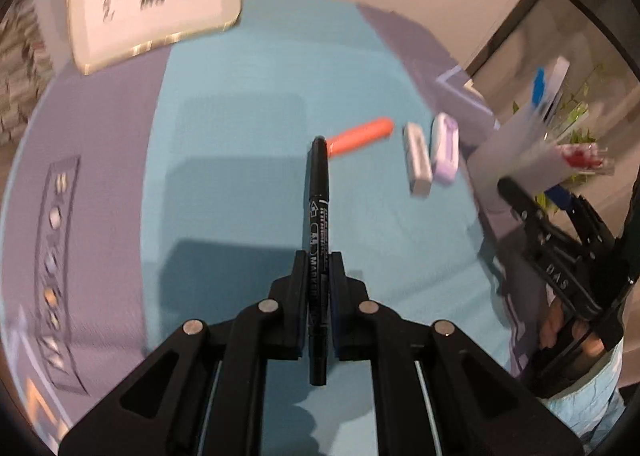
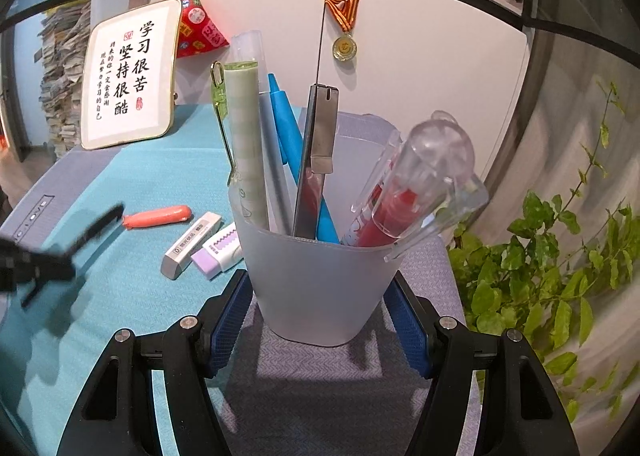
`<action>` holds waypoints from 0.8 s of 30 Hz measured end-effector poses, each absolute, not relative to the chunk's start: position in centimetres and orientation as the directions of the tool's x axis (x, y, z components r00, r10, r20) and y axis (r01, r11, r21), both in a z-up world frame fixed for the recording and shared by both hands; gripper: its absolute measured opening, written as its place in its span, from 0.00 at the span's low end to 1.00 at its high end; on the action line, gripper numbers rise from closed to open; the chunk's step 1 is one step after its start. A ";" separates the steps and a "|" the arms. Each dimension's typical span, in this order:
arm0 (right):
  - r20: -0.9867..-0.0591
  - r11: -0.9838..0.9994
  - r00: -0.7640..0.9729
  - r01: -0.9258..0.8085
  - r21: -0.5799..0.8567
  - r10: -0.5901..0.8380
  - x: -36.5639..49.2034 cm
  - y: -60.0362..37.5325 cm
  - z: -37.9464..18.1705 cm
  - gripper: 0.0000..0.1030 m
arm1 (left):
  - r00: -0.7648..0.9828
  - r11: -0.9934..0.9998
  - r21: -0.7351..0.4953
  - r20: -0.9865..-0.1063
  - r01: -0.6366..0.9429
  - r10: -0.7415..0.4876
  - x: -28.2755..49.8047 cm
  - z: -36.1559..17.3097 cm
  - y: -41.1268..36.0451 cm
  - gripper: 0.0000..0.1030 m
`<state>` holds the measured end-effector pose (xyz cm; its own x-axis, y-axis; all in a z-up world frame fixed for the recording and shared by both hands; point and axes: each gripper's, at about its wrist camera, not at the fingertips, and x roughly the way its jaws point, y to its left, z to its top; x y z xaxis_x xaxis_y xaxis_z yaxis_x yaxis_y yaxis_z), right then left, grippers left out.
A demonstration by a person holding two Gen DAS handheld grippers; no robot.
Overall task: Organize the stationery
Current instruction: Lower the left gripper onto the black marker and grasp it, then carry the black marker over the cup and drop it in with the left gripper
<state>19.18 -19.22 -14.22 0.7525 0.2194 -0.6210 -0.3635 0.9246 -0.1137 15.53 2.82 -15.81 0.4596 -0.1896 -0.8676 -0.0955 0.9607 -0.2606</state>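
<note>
teal desk mat (image 2: 120,296) in front of white cabinet doors. left gripper (image 1: 318,276) is clamped on a black marker (image 1: 319,192), tip pointing to 12 o'clock. right gripper (image 2: 320,296) hugs the frosted pen cup (image 2: 316,280). orange pen (image 2: 158,216), maybe a highlighter, and two erasers (image 2: 192,244) lie at the cup's 9 o'clock.
</note>
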 end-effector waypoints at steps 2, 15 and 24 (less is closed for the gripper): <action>-0.619 0.924 0.756 -0.362 -0.125 0.213 19.1 -19.1 -14.2 0.67 | 0.479 0.969 -0.229 -0.864 -0.095 -0.157 15.0 -15.6 2.5 0.24; -0.621 0.925 0.753 -0.363 -0.117 0.217 19.1 -19.1 -14.2 0.67 | 0.533 0.996 -0.026 -0.846 -0.080 0.020 19.7 -14.4 1.1 0.47; -0.622 0.925 0.750 -0.363 -0.107 0.223 19.2 -19.3 -14.1 0.67 | 0.491 0.996 -0.015 -0.871 -0.092 0.032 22.3 -15.7 1.2 0.27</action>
<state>19.24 -19.28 -14.10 0.7505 0.2227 -0.6222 -0.3635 0.9254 -0.1071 22.26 1.22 -15.71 0.4907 0.0321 -0.8707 -0.0919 0.9957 -0.0151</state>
